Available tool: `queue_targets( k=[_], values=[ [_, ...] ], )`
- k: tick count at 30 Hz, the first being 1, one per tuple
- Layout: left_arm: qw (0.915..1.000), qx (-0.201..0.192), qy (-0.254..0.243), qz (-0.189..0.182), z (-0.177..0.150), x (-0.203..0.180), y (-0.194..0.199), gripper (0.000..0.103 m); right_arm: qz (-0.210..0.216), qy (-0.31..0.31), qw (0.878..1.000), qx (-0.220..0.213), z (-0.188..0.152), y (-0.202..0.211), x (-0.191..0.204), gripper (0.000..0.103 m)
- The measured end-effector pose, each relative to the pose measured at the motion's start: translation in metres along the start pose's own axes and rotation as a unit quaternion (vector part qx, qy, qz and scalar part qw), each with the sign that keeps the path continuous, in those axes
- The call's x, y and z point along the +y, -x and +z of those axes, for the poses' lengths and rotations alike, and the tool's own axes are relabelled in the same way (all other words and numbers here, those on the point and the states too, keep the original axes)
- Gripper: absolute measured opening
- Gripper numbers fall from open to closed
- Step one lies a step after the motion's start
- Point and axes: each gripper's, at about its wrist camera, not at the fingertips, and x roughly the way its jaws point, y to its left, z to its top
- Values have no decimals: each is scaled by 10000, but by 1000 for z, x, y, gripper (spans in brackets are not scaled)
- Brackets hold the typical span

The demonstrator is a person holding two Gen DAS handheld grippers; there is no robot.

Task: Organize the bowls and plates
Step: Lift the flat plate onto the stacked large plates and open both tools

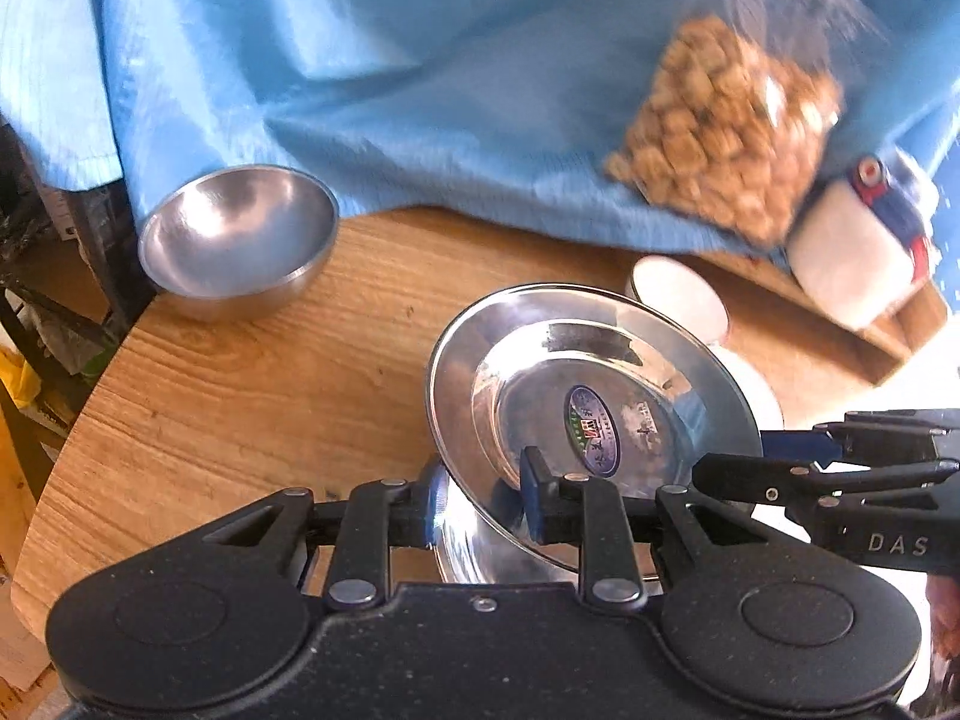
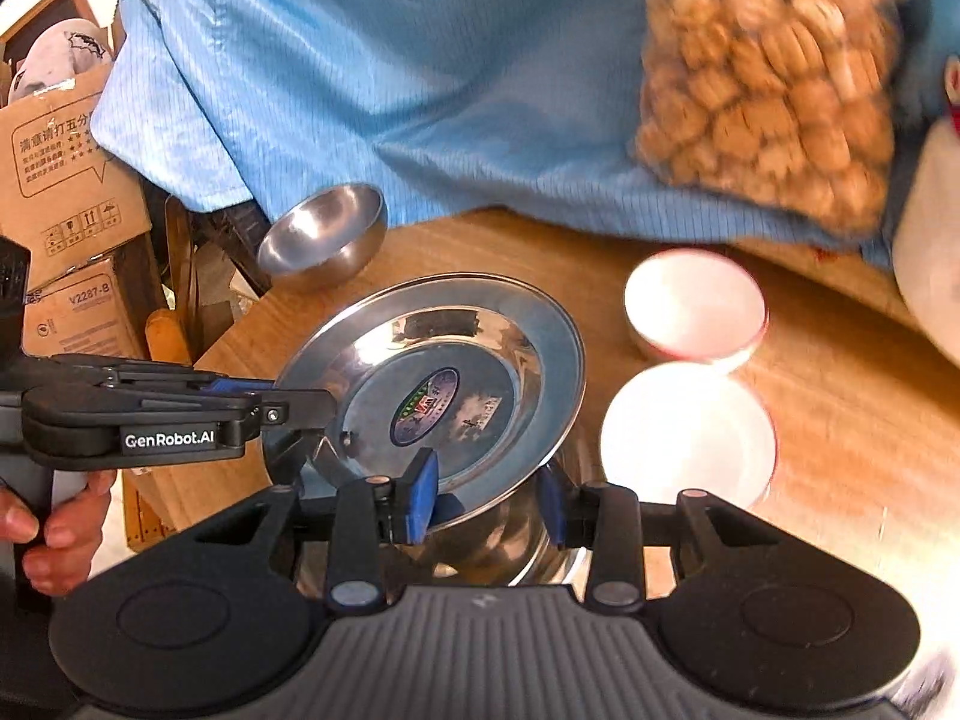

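A steel plate (image 1: 594, 384) with an oval sticker is held tilted above a steel dish (image 1: 480, 552) on the wooden table (image 1: 240, 396). My left gripper (image 1: 480, 507) has its blue pads on either side of the plate's near rim. My right gripper (image 2: 489, 495) holds the plate's (image 2: 432, 372) opposite rim and shows as a black arm in the left wrist view (image 1: 762, 456). The left gripper shows in the right wrist view (image 2: 288, 402) at the plate's left edge. A steel bowl (image 1: 237, 240) stands at the table's far left, also in the right wrist view (image 2: 324, 237).
Two white bowls (image 2: 696, 306) (image 2: 687, 432) stand right of the plate. A bag of brown snacks (image 2: 768, 78) lies on a blue cloth (image 1: 390, 72) at the back. Cardboard boxes (image 2: 66, 180) stand off the table's left edge. A white packet (image 1: 852, 252) is at the right.
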Motion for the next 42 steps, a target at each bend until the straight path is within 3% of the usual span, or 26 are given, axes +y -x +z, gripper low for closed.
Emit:
queue_targets(
  k=[11,42],
  values=[
    [9975,248,-655,72,-14,-14,-3,31,270,-225,9985,422,-19,3,-3,41],
    [9906,818,-1040,347,-14,-26,-12,38,283,-193,9965,765,-19,-4,2,48]
  ],
)
